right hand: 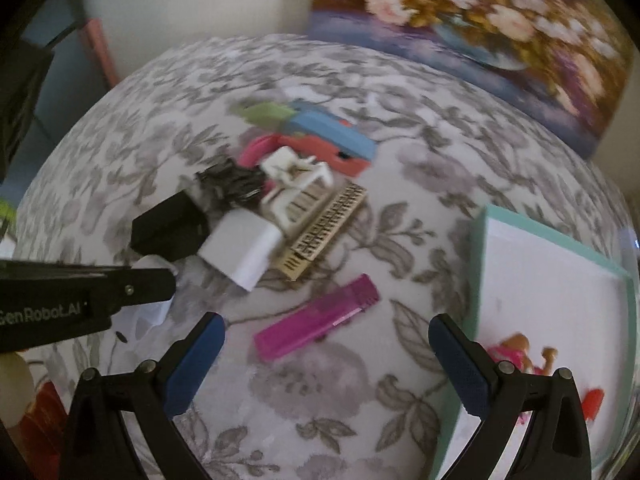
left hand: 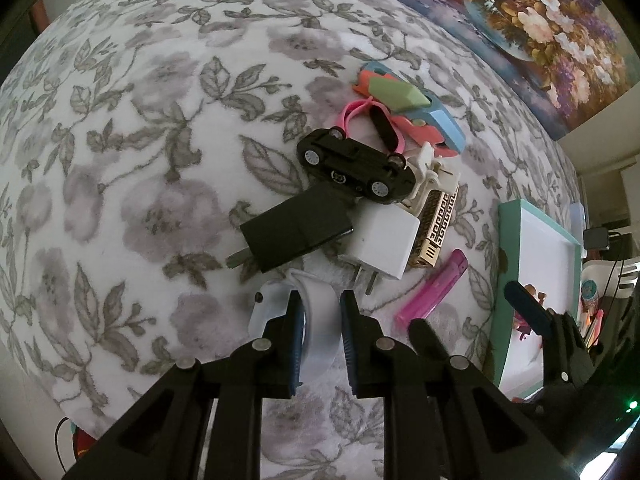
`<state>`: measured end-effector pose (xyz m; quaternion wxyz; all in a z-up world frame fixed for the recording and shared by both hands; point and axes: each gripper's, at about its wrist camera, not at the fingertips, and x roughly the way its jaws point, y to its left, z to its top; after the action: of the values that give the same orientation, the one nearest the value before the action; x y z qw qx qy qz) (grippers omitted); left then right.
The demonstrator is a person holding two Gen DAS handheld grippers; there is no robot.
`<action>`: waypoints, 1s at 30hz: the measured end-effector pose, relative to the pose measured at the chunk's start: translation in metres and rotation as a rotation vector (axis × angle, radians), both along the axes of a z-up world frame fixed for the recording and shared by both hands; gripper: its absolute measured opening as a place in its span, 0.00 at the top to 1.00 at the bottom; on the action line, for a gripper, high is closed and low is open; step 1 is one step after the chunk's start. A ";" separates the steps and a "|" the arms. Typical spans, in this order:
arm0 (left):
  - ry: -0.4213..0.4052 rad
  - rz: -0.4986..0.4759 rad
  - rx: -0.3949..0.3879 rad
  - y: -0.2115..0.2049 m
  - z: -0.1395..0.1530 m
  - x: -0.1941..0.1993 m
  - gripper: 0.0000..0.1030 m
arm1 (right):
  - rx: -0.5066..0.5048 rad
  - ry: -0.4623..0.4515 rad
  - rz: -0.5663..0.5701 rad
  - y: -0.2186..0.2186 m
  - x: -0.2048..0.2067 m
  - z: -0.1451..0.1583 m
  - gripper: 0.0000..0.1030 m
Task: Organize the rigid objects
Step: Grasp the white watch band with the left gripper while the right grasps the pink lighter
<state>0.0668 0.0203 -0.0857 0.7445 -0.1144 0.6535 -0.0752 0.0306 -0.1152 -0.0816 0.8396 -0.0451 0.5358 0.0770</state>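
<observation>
Between the pads of the left gripper [left hand: 320, 332] sits a translucent white band [left hand: 320, 320], pinched at its curved middle, just short of the heap of small things ahead. It looks light, thin and somewhat springy, likely slick, so a grip across the flat of the loop seems safer than one on its edge. Beyond it lie a black charger [left hand: 294, 232] and a white charger [left hand: 382, 240], touching, with a black toy car [left hand: 354, 166] propped on them. To its right, the right gripper [right hand: 326, 364] hangs spread wide just above a pink lighter [right hand: 316, 322]: hard, smooth, best taken across its narrow sides. Further right stands a teal-rimmed tray [right hand: 482, 280]. Everything rests on a plush floral cloth [left hand: 140, 160], soft and yielding; a flower painting [left hand: 520, 20] leans behind.
</observation>
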 end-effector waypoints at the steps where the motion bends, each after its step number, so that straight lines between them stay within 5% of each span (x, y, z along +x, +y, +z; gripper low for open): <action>1: 0.002 0.003 -0.001 0.000 -0.001 0.000 0.82 | -0.005 0.006 0.016 0.002 0.001 -0.003 0.00; 8: 0.002 0.018 -0.006 0.006 0.001 -0.001 0.82 | -0.041 0.058 0.114 0.003 0.003 -0.026 0.00; 30: 0.012 0.031 0.004 0.003 -0.002 0.000 0.82 | -0.011 0.036 0.119 -0.008 0.028 -0.037 0.06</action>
<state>0.0670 0.0230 -0.0877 0.7418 -0.1235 0.6563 -0.0616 0.0584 -0.1233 -0.1185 0.8236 -0.0799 0.5476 0.1246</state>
